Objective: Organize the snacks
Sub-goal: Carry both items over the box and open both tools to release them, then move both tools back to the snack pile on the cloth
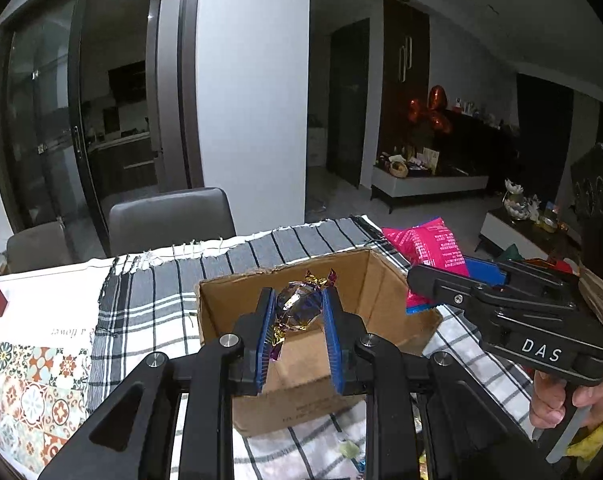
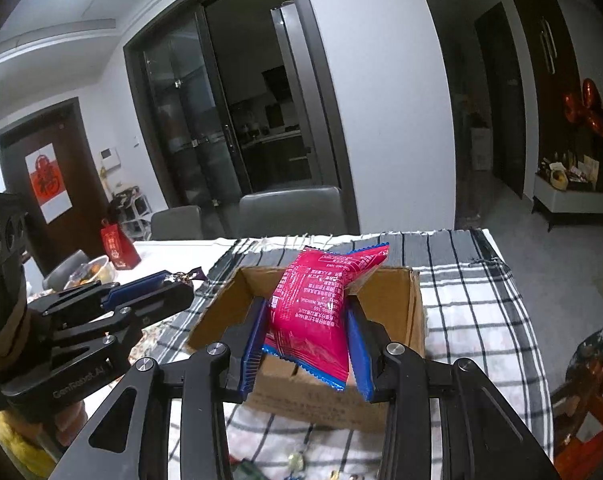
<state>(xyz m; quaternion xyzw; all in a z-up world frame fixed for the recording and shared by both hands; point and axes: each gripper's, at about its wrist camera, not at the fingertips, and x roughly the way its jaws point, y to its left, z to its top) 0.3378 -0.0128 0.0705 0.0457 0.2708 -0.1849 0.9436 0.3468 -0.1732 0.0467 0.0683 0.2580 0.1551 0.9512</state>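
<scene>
The left gripper (image 1: 299, 316) clamps a foil-wrapped candy (image 1: 297, 306) between its blue pads, holding it above the open cardboard box (image 1: 237, 300), which sits just ahead of and below the fingers. To its right, the right gripper (image 2: 307, 334) squeezes a pink snack packet (image 2: 313, 312) upright over the same box (image 2: 401, 308). The box rests on a checked cloth (image 2: 473, 304) spread beneath both grippers.

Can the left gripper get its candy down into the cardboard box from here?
Probably yes. The left gripper is shut on the foil-wrapped candy above the open cardboard box, whose interior shows bare. The right gripper, shut on the pink snack bag, hovers close alongside and could crowd it.
</scene>
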